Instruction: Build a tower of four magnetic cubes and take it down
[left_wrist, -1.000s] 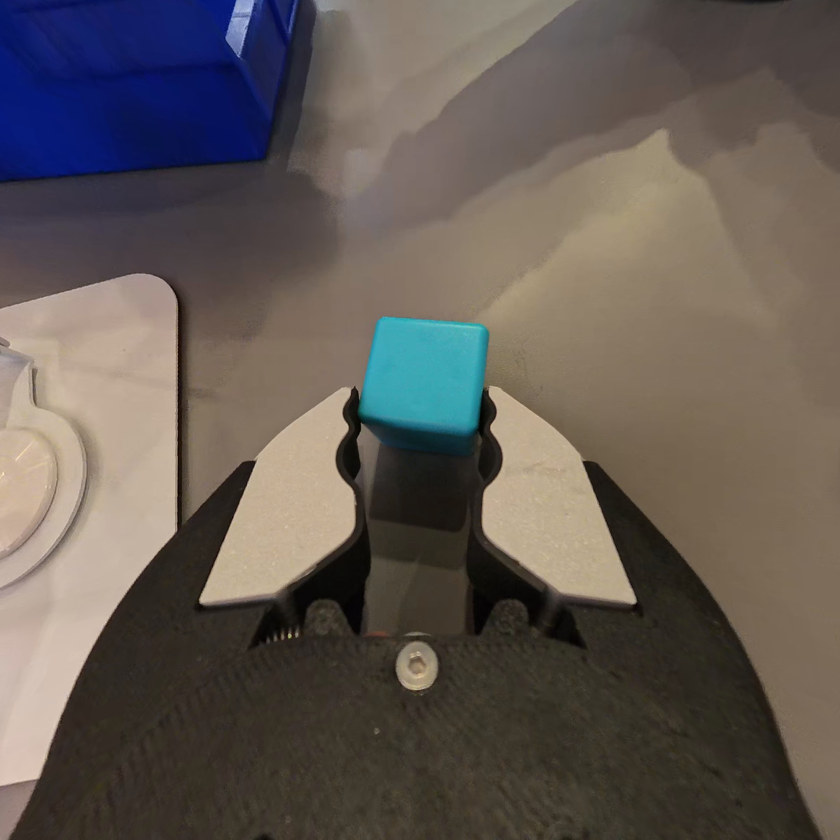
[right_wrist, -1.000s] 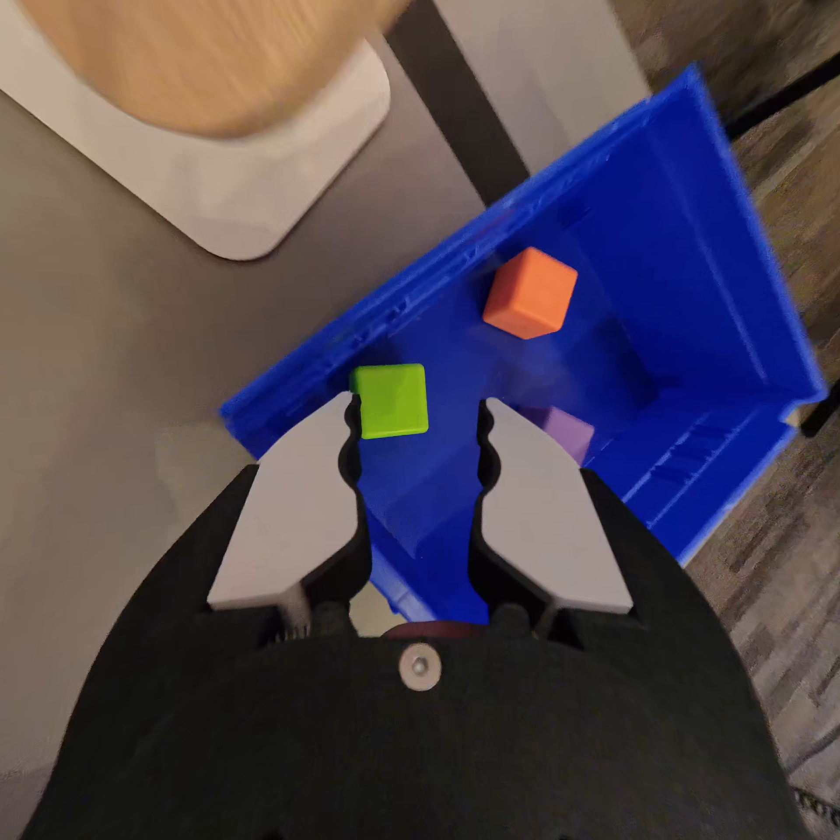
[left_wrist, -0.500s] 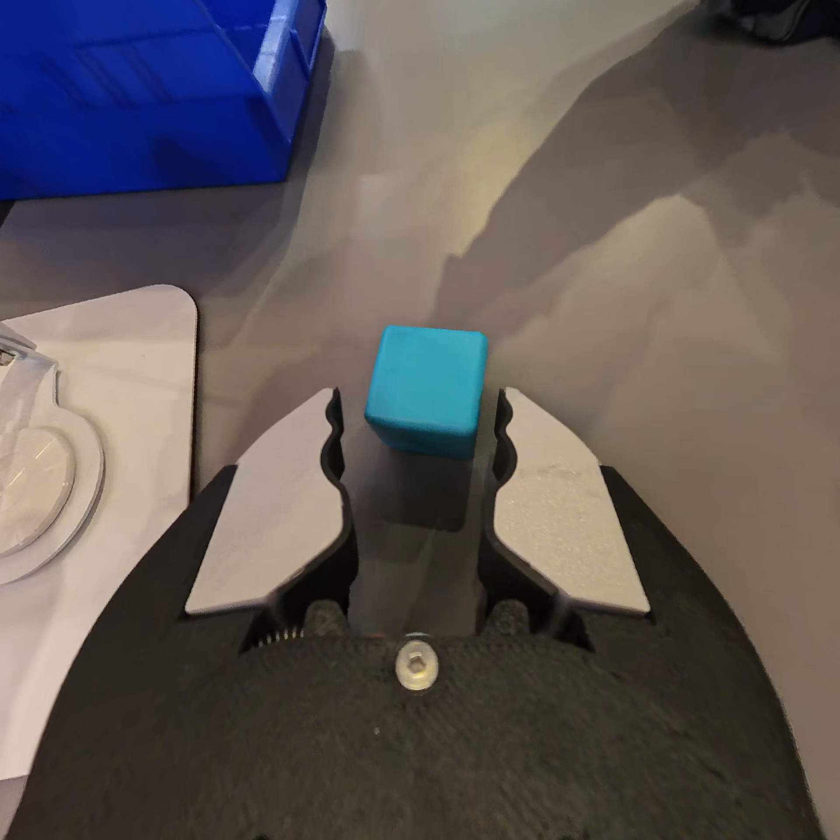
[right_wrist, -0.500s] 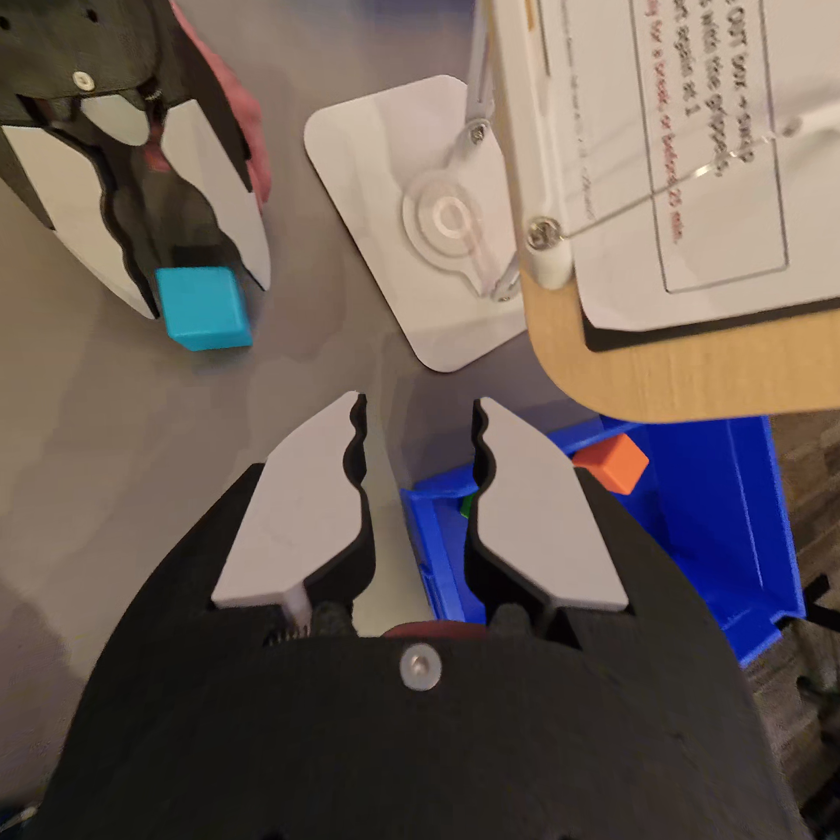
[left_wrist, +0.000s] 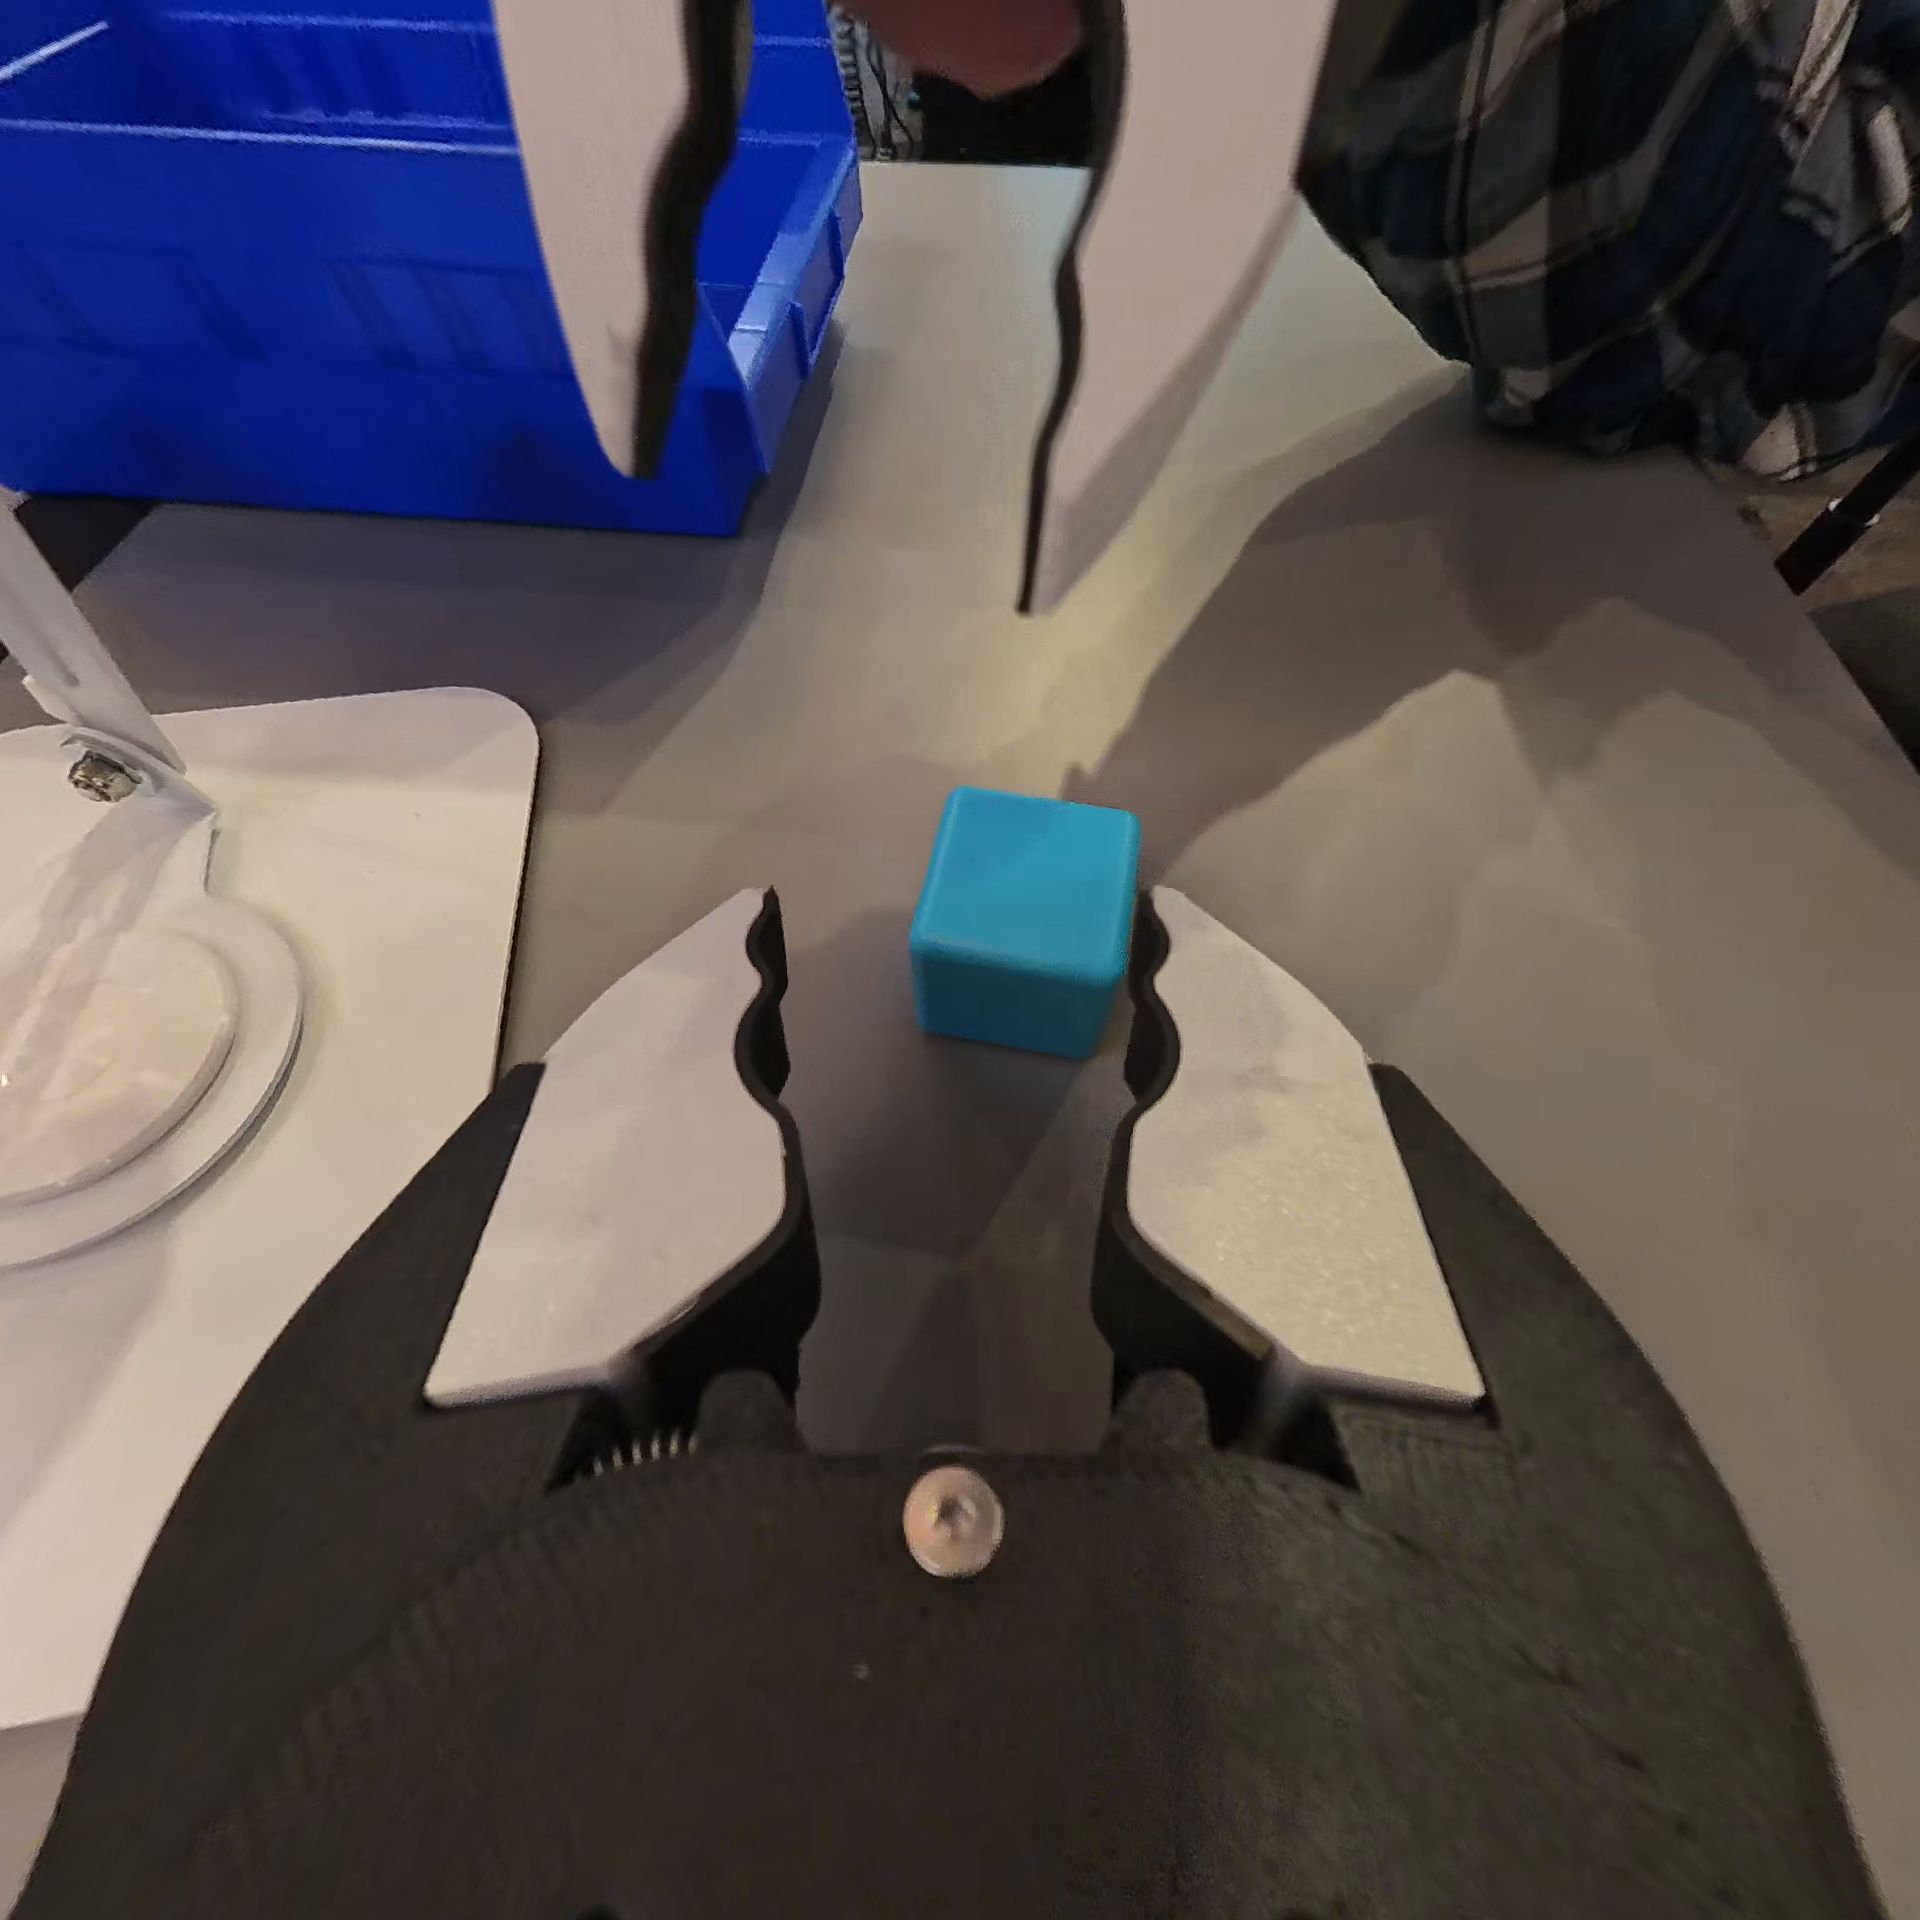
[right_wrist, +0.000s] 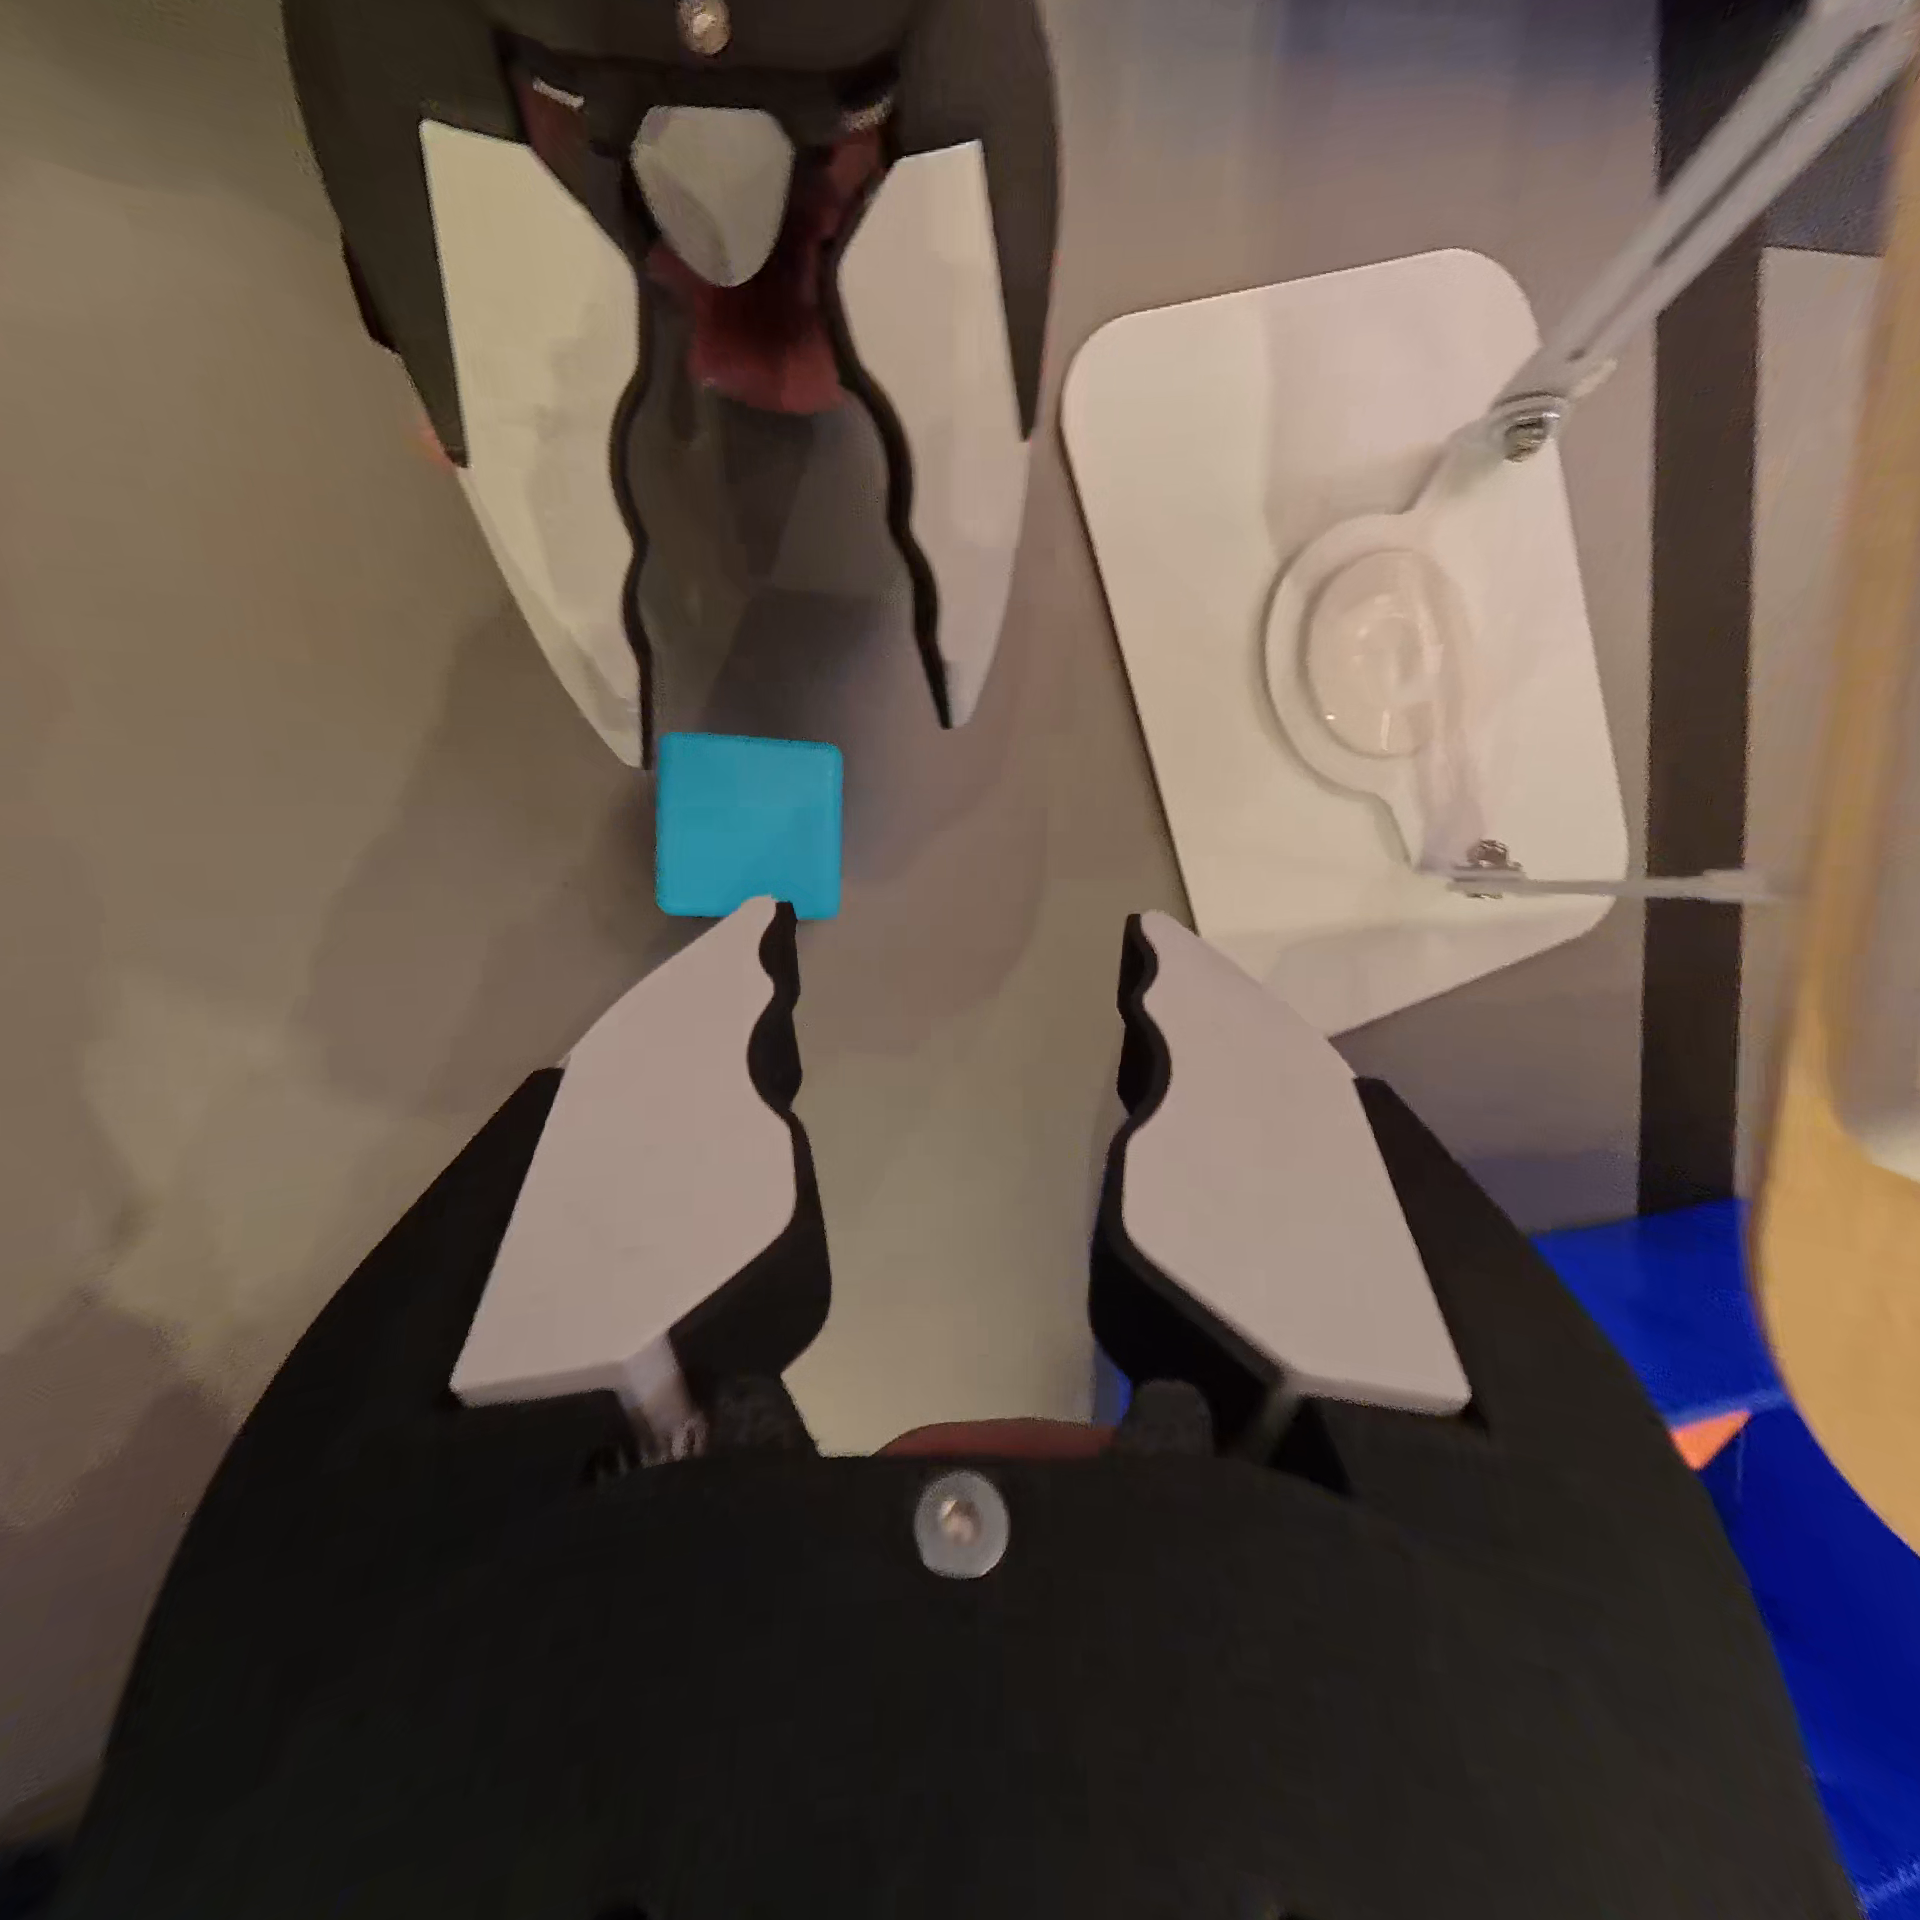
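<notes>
A teal cube stands alone on the grey table, free of both grippers. My left gripper is open and empty just behind it, the cube close to its right fingertip. In the right wrist view the cube lies between the two grippers. My right gripper is open and empty above the table, its left fingertip just over the cube's near edge. It shows in the left wrist view hanging above the cube from the far side. The left gripper shows in the right wrist view. An orange cube peeks out in the blue bin.
A blue bin stands at the back left; its corner shows in the right wrist view. A white stand base with a clear suction disc lies left of the cube. A wooden board hangs at the right. A plaid sleeve is beyond the table. The gap from one gripper's tips to the other's is roughly 6 centimetres.
My left gripper let go of the teal cube and drew back, jaws wider. My right gripper swung away from the blue bin to above the cube, facing the left gripper.
</notes>
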